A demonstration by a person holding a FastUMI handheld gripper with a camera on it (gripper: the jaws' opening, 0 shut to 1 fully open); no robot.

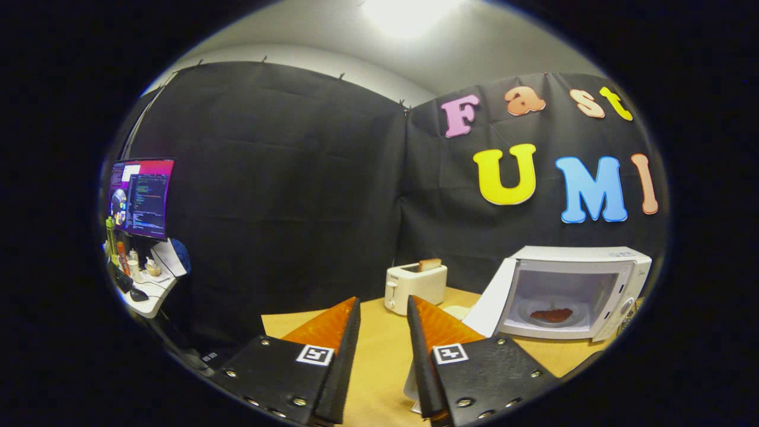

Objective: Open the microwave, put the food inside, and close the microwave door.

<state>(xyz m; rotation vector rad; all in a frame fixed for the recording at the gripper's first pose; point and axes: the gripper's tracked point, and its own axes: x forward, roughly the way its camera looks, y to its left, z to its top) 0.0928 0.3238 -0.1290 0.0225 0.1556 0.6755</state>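
your gripper (383, 308) hangs open and empty; the food (551, 315) lies on the plate inside the microwave (578, 290), door (490, 299) swung wide for closing next

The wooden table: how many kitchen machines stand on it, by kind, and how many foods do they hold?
Microwaves: 1, the microwave, door open.
Toasters: 1, the toaster.
Foods: 2, the red food on the plate inside the microwave, and the toast in the toaster.
Total: 4.
The gripper is open and holds nothing.
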